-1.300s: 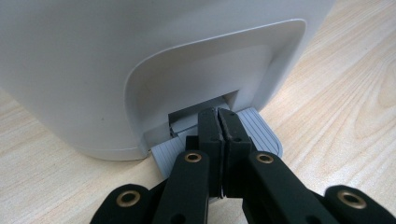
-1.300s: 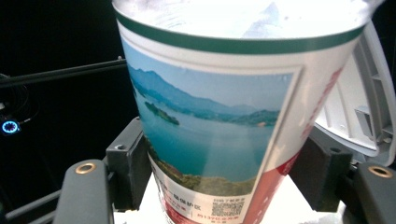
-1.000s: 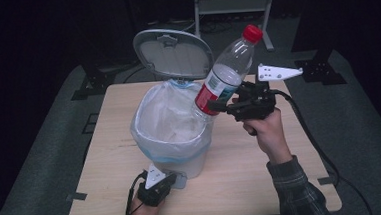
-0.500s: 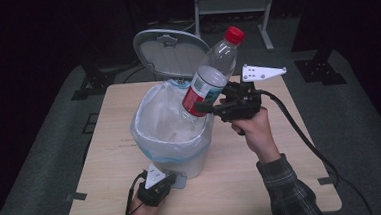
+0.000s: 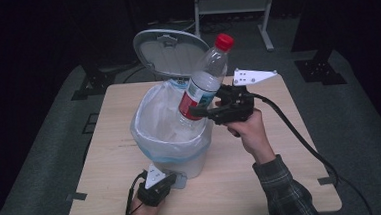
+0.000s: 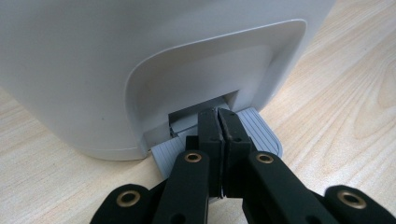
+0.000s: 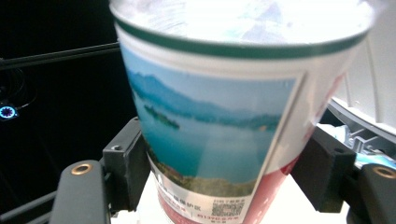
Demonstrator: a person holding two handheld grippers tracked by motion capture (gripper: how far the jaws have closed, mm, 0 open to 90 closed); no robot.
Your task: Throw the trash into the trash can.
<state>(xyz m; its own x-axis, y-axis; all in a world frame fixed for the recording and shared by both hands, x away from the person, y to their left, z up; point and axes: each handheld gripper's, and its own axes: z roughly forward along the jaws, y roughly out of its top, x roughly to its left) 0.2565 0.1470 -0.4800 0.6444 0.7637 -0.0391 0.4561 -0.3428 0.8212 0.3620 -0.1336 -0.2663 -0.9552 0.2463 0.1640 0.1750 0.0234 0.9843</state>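
Observation:
A clear plastic bottle [image 5: 204, 84] with a red cap and a lake-picture label [image 7: 215, 140] hangs tilted, cap up and to the right, its base over the right rim of the white pedal bin [image 5: 145, 135]. My right gripper [image 5: 198, 110] holds it at the label; its jaws have just been opening slightly, with the bottle still between them and both pads against it [image 7: 219, 172]. The bin's lid [image 5: 172, 51] stands open. My left gripper [image 5: 170, 178] is shut, its tips [image 6: 218, 126] resting on the bin's grey pedal [image 6: 261, 135].
The bin is lined with a translucent bag [image 5: 164, 114] and stands on a wooden table [image 5: 283, 182]. A metal rack [image 5: 232, 4] stands behind the table on the dark floor. A cable [image 5: 300, 136] trails from the right gripper across the table's right side.
My right hand has carried the bottle leftward, from beside the bin to over its right rim. The left gripper has stayed on the pedal and the lid has stayed open.

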